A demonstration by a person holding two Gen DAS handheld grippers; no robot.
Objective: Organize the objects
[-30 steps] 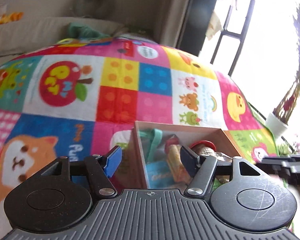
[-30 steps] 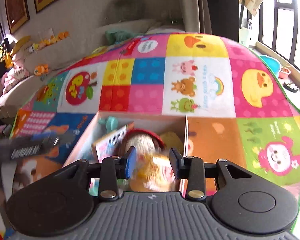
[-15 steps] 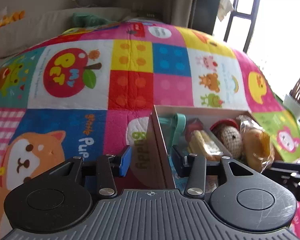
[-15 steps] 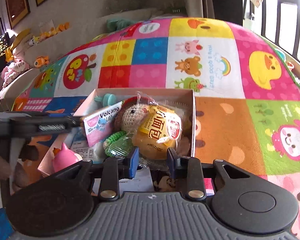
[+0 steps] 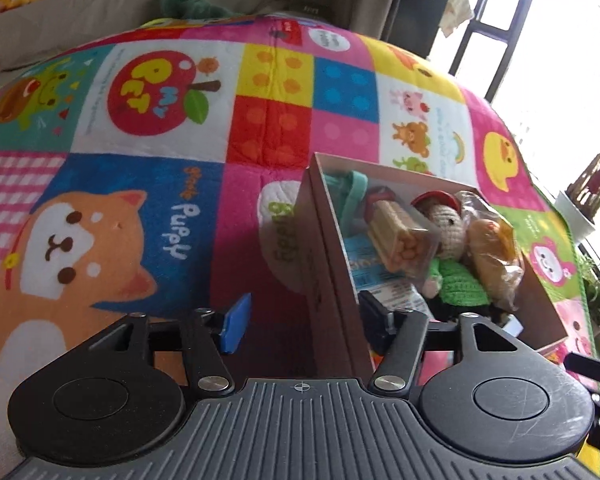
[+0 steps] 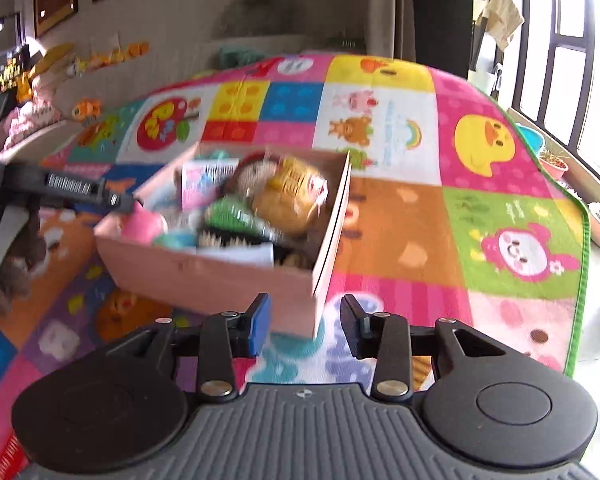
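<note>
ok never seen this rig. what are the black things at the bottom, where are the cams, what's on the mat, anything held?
No robot: a person holds a two-finger gripper in each hand, with a fisheye camera on each looking along the fingers. The left gripper is open, straddling the wall of the pink box. The right gripper is open and empty, just short of the box's corner. The box sits on a patchwork play mat, packed with a crochet doll, wrapped bread and a snack pack. Nothing is gripped.

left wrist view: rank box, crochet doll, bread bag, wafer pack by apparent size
1. Box, largest by far.
2. Wafer pack and bread bag: look about alike, and the pack lies nearer the camera, so no ranking between them.
3. Crochet doll, partly hidden behind the pack, so unsure.
</note>
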